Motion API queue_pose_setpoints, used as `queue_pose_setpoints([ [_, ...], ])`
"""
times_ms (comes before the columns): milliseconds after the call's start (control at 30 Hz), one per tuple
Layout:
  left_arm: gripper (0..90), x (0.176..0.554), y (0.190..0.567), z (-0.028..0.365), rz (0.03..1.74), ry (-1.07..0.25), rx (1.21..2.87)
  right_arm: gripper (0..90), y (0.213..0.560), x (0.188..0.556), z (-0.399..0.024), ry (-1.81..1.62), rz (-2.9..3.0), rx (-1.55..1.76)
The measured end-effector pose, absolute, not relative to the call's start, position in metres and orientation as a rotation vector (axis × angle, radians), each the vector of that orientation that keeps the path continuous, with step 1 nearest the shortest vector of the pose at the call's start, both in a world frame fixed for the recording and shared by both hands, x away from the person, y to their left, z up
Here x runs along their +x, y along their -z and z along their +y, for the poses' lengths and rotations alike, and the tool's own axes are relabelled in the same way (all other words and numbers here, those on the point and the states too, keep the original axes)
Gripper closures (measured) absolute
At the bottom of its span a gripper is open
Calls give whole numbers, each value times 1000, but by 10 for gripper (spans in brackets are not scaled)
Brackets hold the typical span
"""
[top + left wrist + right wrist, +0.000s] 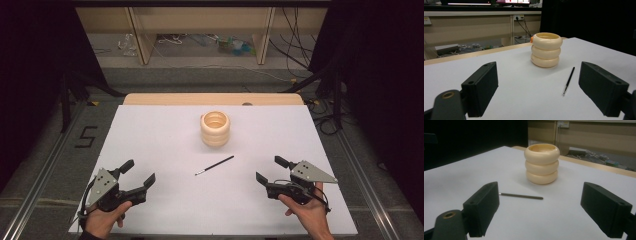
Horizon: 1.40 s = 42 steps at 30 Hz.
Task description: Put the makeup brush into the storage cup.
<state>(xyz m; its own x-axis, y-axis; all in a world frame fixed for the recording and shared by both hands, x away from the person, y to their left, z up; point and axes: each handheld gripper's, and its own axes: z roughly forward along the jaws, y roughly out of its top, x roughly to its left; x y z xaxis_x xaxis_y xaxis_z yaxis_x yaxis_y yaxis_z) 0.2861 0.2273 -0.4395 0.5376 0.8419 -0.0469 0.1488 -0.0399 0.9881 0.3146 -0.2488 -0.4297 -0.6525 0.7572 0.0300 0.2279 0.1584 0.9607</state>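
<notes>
Both grippers sit low at the near edge of the desk (150, 130), each in a hand, jaws spread wide with nothing between them. From the left gripper (136, 181) the thin black brush (214, 165) lies ahead and off to its right, flat on the white surface; from the right gripper (267, 175) the same brush lies just ahead and to its left, crosswise to the jaws. Beyond the brush, farther from both grippers and roughly midway between them, stands the cream holder (215, 128), upright, open at the top, shaped like three stacked rings.

My worry is the brush. It is slim and lies flush on the desk, so jaws coming down on it could skid it away or roll it rather than pinch it, and pads scraping the surface could flick it toward the edge. If it does get lifted, a grip near one end might let it swing and miss the mouth of the holder. A careless knock from either gripper could also tip or shove the holder, which looks light.

Counted: two grippers, one brush, one holder, one desk.
</notes>
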Motion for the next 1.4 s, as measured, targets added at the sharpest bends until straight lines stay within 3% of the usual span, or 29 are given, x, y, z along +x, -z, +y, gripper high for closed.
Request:
queue_pose_setpoints([
  [500,161,286,440,225,881,-693,1543,241,429,317,-244,-1516,2055,930],
  [700,161,286,440,224,887,-689,1542,232,425,322,-236,-1507,2085,897],
  [733,161,286,440,224,888,-690,1543,193,422,325,-231,-1509,2075,885],
  [933,162,286,440,224,886,-692,1542,158,410,342,-215,-1448,2158,803],
  [1400,165,286,441,225,885,-694,1549,159,389,366,-186,-1387,2339,622],
])
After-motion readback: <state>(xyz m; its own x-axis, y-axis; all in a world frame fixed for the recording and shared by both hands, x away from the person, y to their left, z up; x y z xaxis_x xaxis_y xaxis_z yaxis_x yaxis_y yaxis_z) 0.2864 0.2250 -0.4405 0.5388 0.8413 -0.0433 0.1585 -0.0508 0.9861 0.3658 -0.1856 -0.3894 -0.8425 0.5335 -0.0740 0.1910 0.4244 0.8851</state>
